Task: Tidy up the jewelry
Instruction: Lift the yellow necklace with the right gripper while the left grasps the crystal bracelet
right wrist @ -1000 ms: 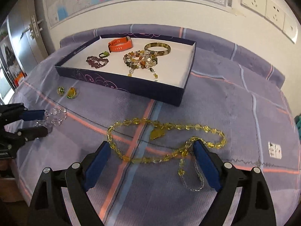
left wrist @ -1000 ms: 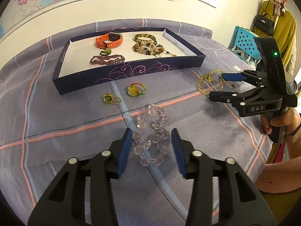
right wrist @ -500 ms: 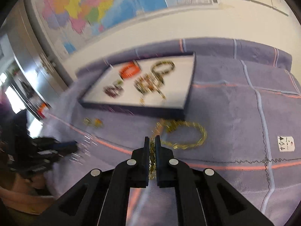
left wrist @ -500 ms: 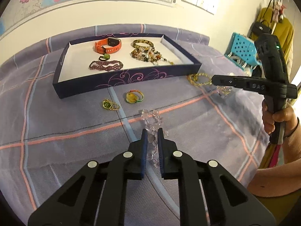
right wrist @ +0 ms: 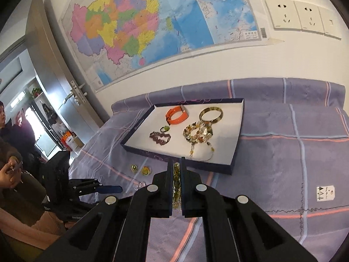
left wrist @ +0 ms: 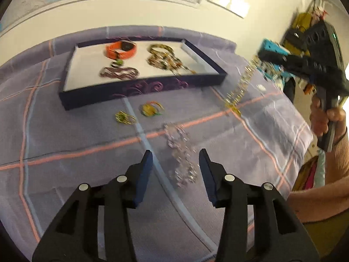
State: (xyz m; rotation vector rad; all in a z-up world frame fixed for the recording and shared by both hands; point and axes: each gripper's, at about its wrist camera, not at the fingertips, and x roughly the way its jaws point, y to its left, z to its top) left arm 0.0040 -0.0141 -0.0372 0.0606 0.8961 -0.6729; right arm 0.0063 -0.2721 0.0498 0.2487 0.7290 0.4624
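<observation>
Your right gripper point(right wrist: 176, 187) is clamped on the yellow necklace point(left wrist: 238, 89), which hangs from it in the air just right of the tray point(left wrist: 141, 97), its lower end apparently close to the bedspread point(left wrist: 65, 135), though blur makes contact hard to judge. Your left gripper point(left wrist: 174, 170) is opening, its jaws about half apart, with the clear bead bracelet point(left wrist: 181, 150) lying on the bedspread between and ahead of the pads and not gripped. Two small rings point(left wrist: 139, 113) lie in front of the tray, which already holds an orange band point(right wrist: 176, 116), a bangle point(right wrist: 211, 114) and beaded strands.
</observation>
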